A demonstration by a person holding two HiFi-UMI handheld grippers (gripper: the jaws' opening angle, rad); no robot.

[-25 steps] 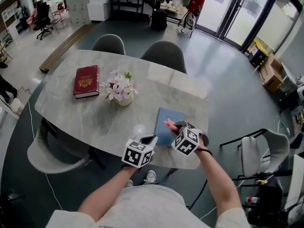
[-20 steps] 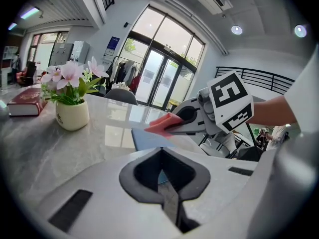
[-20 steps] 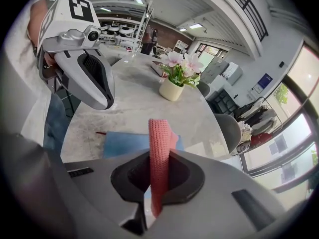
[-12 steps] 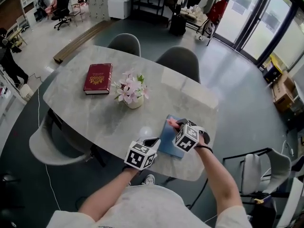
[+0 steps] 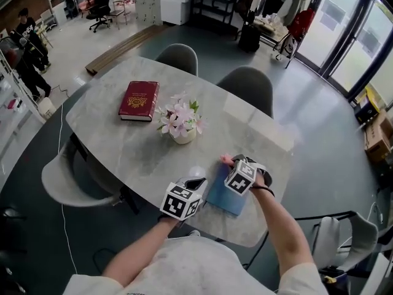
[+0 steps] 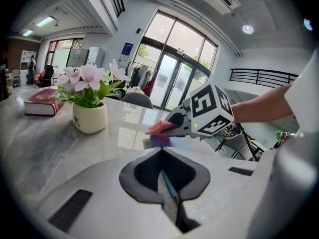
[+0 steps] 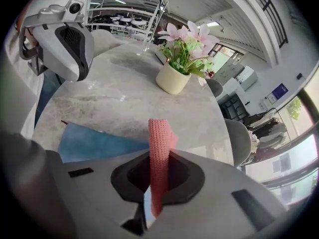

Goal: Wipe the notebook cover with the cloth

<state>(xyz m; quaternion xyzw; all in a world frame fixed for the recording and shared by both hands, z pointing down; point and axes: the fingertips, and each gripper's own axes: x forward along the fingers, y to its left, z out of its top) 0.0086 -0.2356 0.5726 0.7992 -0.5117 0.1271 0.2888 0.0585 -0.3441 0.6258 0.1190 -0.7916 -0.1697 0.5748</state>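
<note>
bright, even daylight pours through the tall glass doors [image 5: 322,23] beyond the table [image 5: 116,143], laying a pale glare patch on its far right part. shadows beneath the table are soft. both gripper views bulge fisheye, dark at corners, blurred nearest the lens.

Notebook [image 5: 222,199] before flowerpot [image 5: 184,134] (book [image 5: 139,101] farther left)

- Notebook [image 5: 224,196]: blue cover, closed, laid flat near the table's [image 5: 123,146] near edge, slightly skewed.
- Cloth [image 7: 158,148]: pink knit, folded into a narrow strip, pinched upright in the right gripper's [image 5: 233,163] jaws, at the notebook's far end; contact not discernible.
</note>
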